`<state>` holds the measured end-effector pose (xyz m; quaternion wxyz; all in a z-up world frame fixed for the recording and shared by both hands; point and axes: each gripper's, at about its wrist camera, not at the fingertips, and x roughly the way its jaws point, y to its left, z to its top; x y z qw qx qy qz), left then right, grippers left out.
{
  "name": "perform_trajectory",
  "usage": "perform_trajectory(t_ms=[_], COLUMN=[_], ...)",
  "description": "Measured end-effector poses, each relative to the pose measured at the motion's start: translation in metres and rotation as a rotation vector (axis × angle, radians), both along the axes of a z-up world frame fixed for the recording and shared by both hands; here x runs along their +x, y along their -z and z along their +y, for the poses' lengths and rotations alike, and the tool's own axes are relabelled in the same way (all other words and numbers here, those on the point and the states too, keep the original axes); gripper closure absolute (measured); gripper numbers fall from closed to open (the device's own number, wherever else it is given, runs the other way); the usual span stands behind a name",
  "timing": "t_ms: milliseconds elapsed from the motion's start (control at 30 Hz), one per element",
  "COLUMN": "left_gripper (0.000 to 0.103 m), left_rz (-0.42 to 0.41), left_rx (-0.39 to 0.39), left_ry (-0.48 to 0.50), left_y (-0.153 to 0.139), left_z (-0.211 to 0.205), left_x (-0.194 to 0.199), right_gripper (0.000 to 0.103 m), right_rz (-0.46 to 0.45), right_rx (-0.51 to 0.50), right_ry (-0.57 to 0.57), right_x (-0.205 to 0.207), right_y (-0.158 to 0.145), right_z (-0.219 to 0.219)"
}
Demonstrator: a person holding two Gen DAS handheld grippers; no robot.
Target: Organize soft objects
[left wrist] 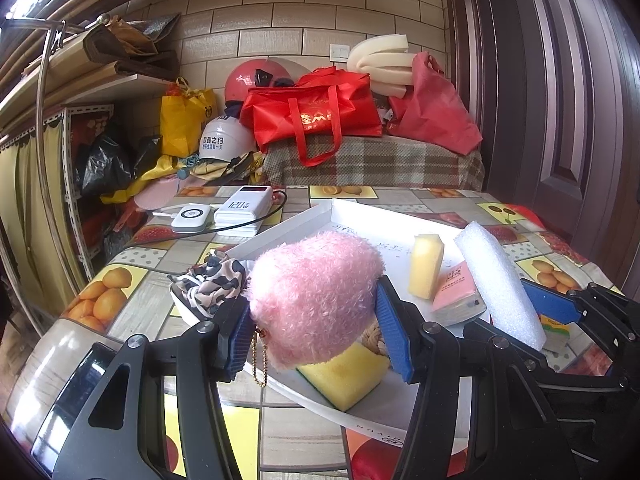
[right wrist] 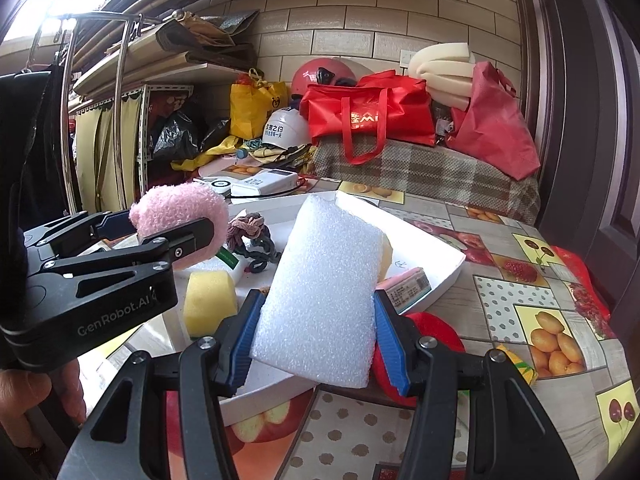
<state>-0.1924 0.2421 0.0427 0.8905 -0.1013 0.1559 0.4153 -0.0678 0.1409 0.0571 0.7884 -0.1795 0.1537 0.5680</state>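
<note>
Holding both loads over the white tray (left wrist: pixel 288 226) on the worktop (right wrist: pixel 532 292), I judge the trick now is to lower each piece into a bare patch, clear of the yellow sponge (left wrist: pixel 344 372) and the upright sponge block (left wrist: pixel 426 266), and let go gently so nothing bounces out. My left gripper (left wrist: pixel 316 324) has its jaws clamped partway on the pink plush toy (left wrist: pixel 316 296), squeezing its sides. My right gripper (right wrist: pixel 316 340) has its jaws gripping the white foam block (right wrist: pixel 326 292), tilted above the tray's near edge.
</note>
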Motion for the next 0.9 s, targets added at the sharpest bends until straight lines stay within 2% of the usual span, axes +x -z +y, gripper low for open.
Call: perform_trajectory(t_ms=[900], left_gripper=[0.046], left_rz=[0.032], left_rx=[-0.037], left_ry=[-0.034], left_y=[0.003], left_z=[0.035], left_x=[0.011], right_gripper=[0.048], right_rz=[0.103], right_rx=[-0.01], right_ry=[0.023], right_x=[0.014], right_y=[0.001], right_z=[0.029])
